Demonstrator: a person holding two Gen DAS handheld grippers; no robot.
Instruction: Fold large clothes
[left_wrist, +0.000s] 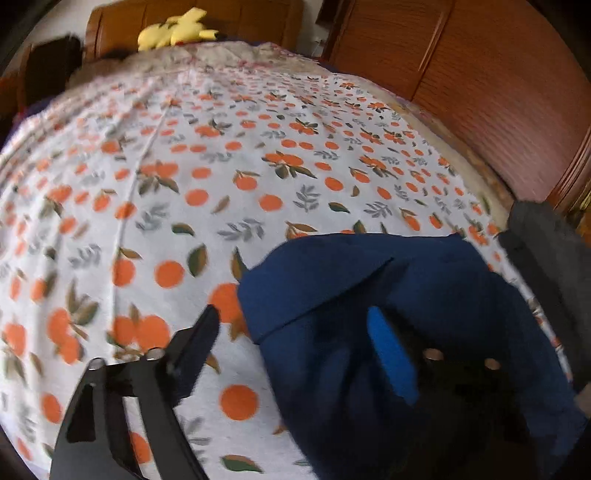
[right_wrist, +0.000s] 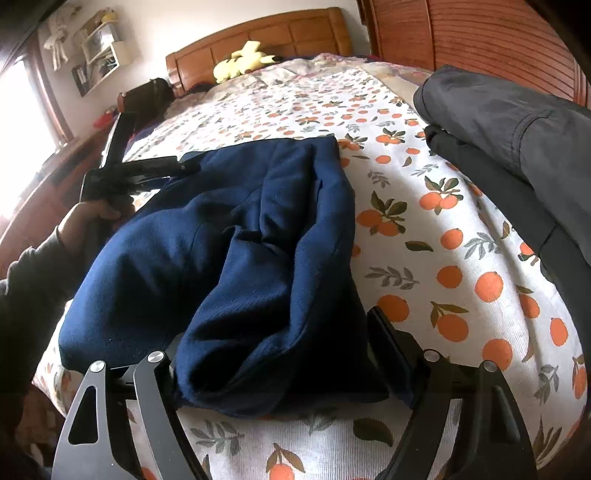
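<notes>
Navy fleece garment (right_wrist: 236, 258): part-folded, bunched on orange-print bed sheet (right_wrist: 443, 258). Right gripper (right_wrist: 273, 373): fingers apart astride near hem. Left gripper (left_wrist: 295, 332): fingers apart at far edge. Advice: pinch both layers, lift evenly, smooth ridge.

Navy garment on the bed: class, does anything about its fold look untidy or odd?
Yes. The navy garment lies bunched, with a raised ridge down its middle and uneven edges, not flat on the orange-print sheet.
</notes>
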